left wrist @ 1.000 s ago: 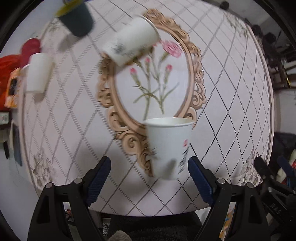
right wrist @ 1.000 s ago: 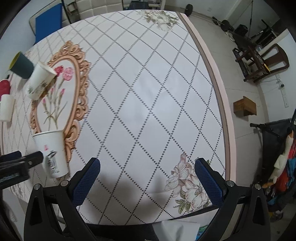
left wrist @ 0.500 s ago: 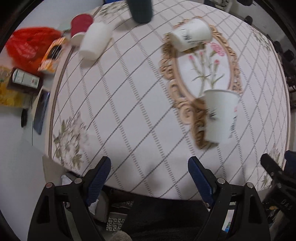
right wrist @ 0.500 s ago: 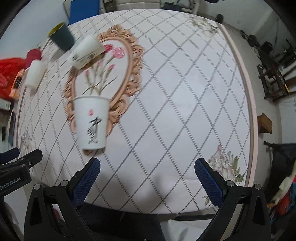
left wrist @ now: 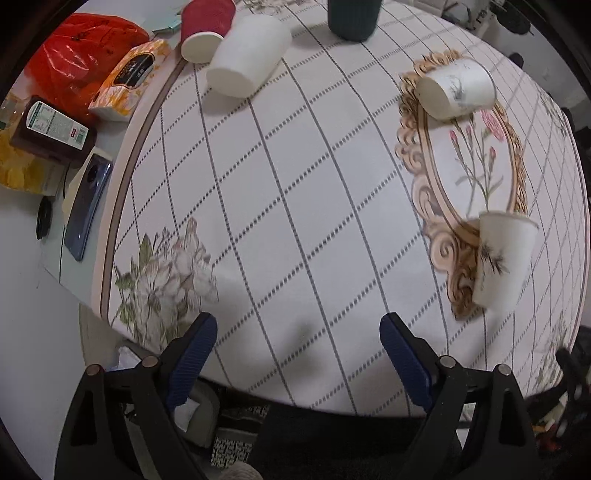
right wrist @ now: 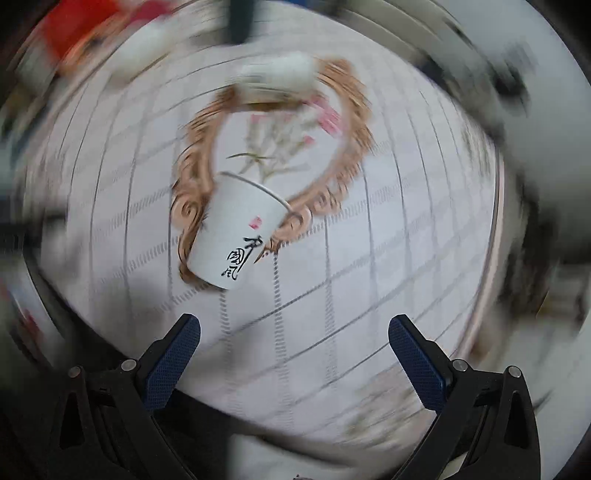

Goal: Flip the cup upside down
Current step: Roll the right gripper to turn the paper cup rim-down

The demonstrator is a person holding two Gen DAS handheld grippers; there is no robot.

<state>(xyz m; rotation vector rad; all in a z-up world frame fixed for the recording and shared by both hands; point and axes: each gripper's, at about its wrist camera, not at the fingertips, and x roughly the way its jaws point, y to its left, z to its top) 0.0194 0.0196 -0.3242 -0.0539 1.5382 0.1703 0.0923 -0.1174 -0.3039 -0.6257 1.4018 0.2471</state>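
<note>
A white paper cup (left wrist: pixel 502 258) with black brush writing stands upright, mouth up, on the lower scroll of the gold oval frame printed on the tablecloth. It also shows in the blurred right wrist view (right wrist: pixel 238 234), ahead and slightly left of centre. My left gripper (left wrist: pixel 298 341) is open and empty over the near table edge, with the cup far to its right. My right gripper (right wrist: pixel 294 341) is open and empty, a short way short of the cup.
A second printed white cup (left wrist: pixel 456 94) lies on its side at the top of the frame. A plain white cup (left wrist: pixel 248 55), a red cup (left wrist: pixel 205 27) and a dark green cup (left wrist: pixel 352 16) are at the far side. A red bag (left wrist: pixel 81 51), tissue pack (left wrist: pixel 131 79), bottle (left wrist: pixel 50 129) and phone (left wrist: pixel 86 210) lie left of the cloth.
Both grippers have swung left, so the upright cup has slid right in the left view and toward centre in the right view. The right view is now motion-blurred. Both stay open.
</note>
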